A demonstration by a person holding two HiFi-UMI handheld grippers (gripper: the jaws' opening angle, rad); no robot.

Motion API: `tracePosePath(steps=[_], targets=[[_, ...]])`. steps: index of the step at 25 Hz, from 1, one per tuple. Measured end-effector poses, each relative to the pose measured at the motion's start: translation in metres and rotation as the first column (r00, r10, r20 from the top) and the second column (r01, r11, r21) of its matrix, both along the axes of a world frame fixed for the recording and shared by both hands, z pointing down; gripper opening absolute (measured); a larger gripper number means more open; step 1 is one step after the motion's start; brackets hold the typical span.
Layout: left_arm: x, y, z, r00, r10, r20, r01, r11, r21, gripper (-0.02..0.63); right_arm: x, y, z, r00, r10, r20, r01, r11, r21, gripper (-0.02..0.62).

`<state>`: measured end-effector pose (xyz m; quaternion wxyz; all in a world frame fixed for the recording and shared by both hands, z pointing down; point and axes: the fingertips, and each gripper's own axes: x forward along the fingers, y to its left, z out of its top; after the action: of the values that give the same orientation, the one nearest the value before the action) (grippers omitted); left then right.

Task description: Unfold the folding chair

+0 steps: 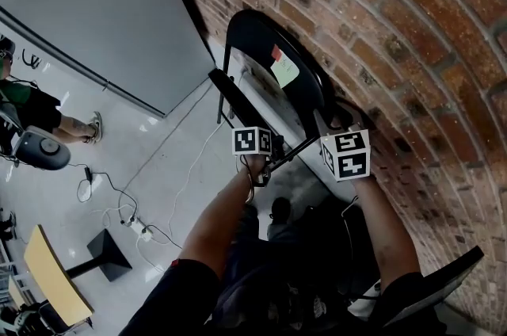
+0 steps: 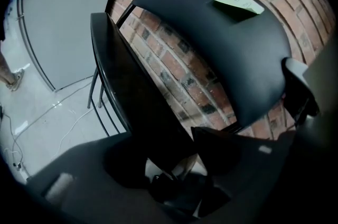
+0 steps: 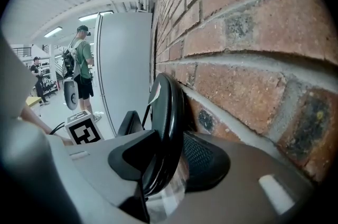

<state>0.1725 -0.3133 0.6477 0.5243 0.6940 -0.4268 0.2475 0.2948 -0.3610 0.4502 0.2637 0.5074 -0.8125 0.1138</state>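
Black folding chair (image 1: 265, 49) was seen standing against the brick wall (image 1: 396, 49), judged only partly opened: seat (image 2: 132, 91) swung a little off the backrest (image 2: 222, 33), not yet brought down level. Left gripper (image 2: 177, 154) was closed about halfway onto the seat's edge. Right gripper (image 3: 169, 157) was clamped, roughly half-open, on the backrest rim.

Grips the upright black backrest of the folding chair (image 3: 169, 104) edge-on between both pads of the right gripper (image 3: 165, 160), hard by the brick wall (image 3: 243, 33) on the right, with a marker cube (image 3: 83, 133) low at left and a person (image 3: 82, 67) in a green shirt standing beside a grey panel (image 3: 127, 59) beyond.
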Motion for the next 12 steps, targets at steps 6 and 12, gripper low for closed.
tracePosePath(steps=[6, 12], targets=[[-0.003, 0.004, 0.002, 0.998, 0.002, -0.061, -0.003, 1.000, -0.021, 0.245, 0.002, -0.003, 0.003, 1.000, 0.018, -0.008, -0.018, 1.000, 0.002, 0.163], [-0.023, 0.024, 0.006, 0.992, 0.003, -0.124, -0.010, 0.999, -0.050, 0.236, 0.001, -0.003, 0.008, 0.999, 0.044, -0.022, -0.044, 0.999, -0.007, 0.164]])
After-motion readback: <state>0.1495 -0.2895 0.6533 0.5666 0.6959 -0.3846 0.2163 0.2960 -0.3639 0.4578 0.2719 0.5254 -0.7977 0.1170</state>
